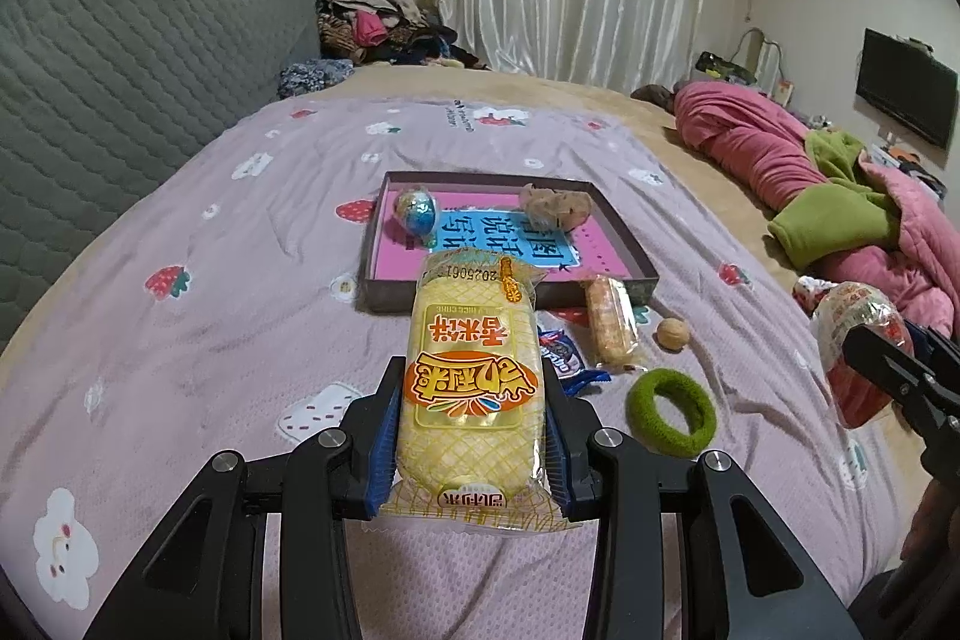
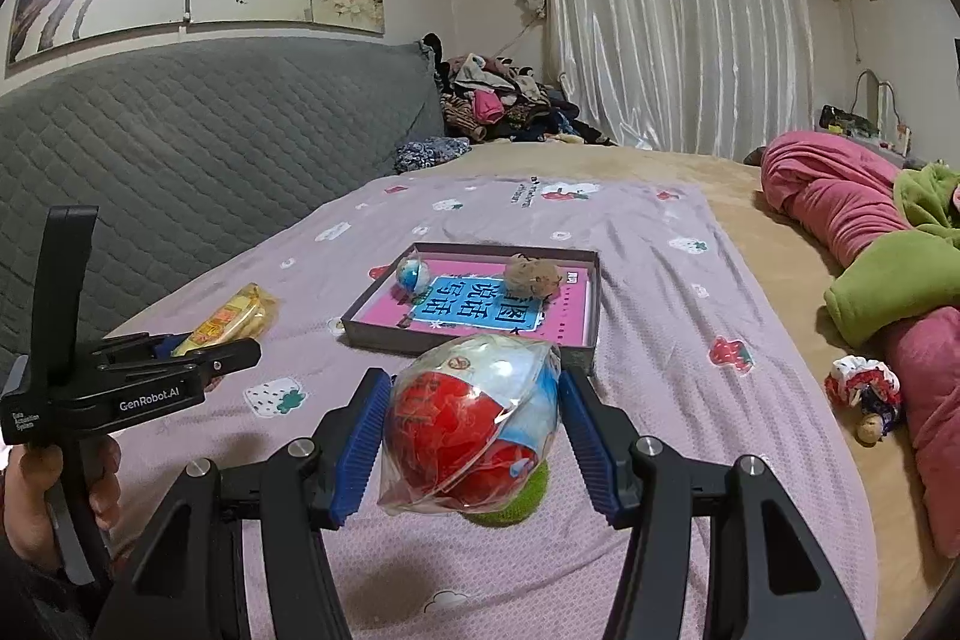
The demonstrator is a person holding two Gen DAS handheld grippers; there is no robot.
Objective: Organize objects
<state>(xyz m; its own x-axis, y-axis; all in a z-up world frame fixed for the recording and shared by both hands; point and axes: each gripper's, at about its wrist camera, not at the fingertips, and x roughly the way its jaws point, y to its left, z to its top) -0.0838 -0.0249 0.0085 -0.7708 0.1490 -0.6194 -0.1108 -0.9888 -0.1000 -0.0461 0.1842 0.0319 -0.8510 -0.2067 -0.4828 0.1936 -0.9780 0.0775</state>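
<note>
My left gripper (image 1: 471, 388) is shut on a yellow rice-cracker packet (image 1: 471, 370) and holds it above the bed, short of the shallow dark box (image 1: 624, 238). The box holds a pink book (image 1: 480, 235), a blue foil ball (image 1: 415, 211) and a tan fluffy lump (image 1: 555, 208). My right gripper (image 2: 474, 409) is shut on a clear bag with a red and blue ball (image 2: 471, 424), held above a green hair ring (image 2: 516, 502), in front of the box (image 2: 591, 304). The left gripper with its packet also shows in the right wrist view (image 2: 234, 319).
In front of the box lie a small orange cracker packet (image 1: 609, 322), a blue-and-white wrapper (image 1: 561, 349), a walnut (image 1: 672, 334) and the green hair ring (image 1: 672, 412). Pink and green blankets (image 1: 840, 208) pile at the right. A grey quilted headboard (image 1: 120, 58) stands left. A small doll (image 2: 864, 391) lies at the right.
</note>
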